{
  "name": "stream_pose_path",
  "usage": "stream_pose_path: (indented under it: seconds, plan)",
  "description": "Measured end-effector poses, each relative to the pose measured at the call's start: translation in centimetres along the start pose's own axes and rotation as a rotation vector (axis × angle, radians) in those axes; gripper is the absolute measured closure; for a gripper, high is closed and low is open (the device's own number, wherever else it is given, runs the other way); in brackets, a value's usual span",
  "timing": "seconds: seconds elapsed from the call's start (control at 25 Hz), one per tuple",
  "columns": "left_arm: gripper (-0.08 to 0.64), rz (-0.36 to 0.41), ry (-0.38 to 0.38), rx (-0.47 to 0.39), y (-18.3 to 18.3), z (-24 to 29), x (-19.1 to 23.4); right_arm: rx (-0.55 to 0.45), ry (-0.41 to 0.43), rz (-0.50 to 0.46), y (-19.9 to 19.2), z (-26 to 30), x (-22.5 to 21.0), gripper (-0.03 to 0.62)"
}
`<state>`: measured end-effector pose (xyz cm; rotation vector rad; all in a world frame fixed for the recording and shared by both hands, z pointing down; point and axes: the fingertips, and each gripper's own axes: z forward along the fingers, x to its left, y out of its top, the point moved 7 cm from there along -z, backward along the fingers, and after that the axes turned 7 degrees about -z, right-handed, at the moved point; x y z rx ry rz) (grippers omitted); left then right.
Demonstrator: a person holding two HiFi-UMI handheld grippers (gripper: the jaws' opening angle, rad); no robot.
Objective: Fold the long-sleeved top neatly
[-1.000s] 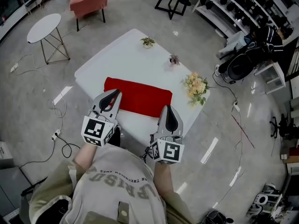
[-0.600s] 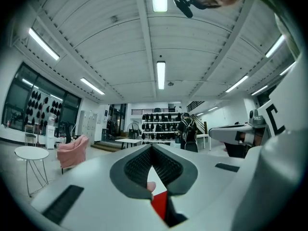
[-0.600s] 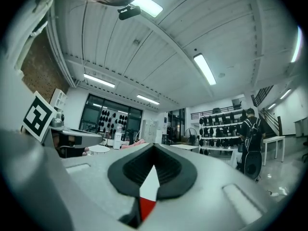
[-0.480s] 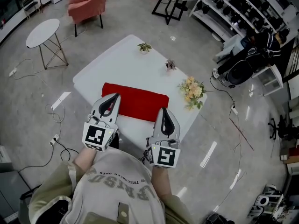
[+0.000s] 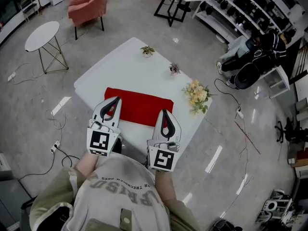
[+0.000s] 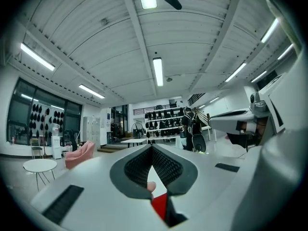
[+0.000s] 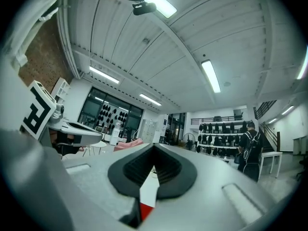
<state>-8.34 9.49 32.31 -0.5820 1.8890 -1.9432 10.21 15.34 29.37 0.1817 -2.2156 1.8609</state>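
Note:
A red long-sleeved top (image 5: 140, 106) lies folded into a flat rectangle near the front edge of the white table (image 5: 120, 64). My left gripper (image 5: 114, 100) hovers over the top's left end, and its jaws are shut with nothing in them. Over the top's right end, my right gripper (image 5: 164, 112) is shut and empty as well. Both point level, away from me, above the cloth. In the left gripper view the closed left gripper (image 6: 152, 146) shows a sliver of the red top (image 6: 160, 205) below. The right gripper view shows the closed right gripper (image 7: 154, 149) and a sliver of the red top (image 7: 146, 211).
On the table's far side stand a small potted plant (image 5: 147, 50), a second small plant (image 5: 174, 69) and a flower bouquet (image 5: 197, 93). A round side table (image 5: 41, 34) and a pink armchair (image 5: 89, 3) stand on the floor beyond. Cables (image 5: 57, 124) trail at the left.
My right gripper has drifted left and slightly up in the picture, nearer the left one. The left gripper has barely moved. The red top lies as before.

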Motion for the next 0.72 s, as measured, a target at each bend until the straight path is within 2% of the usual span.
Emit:
stream_pose_path:
  seconds: [0.72]
  plan:
    - [0.549, -0.016, -0.016, 0.013, -0.6, -1.3, 0.9, -0.002, -0.022, -0.026, 0.7, -0.5, 0.5, 0.592]
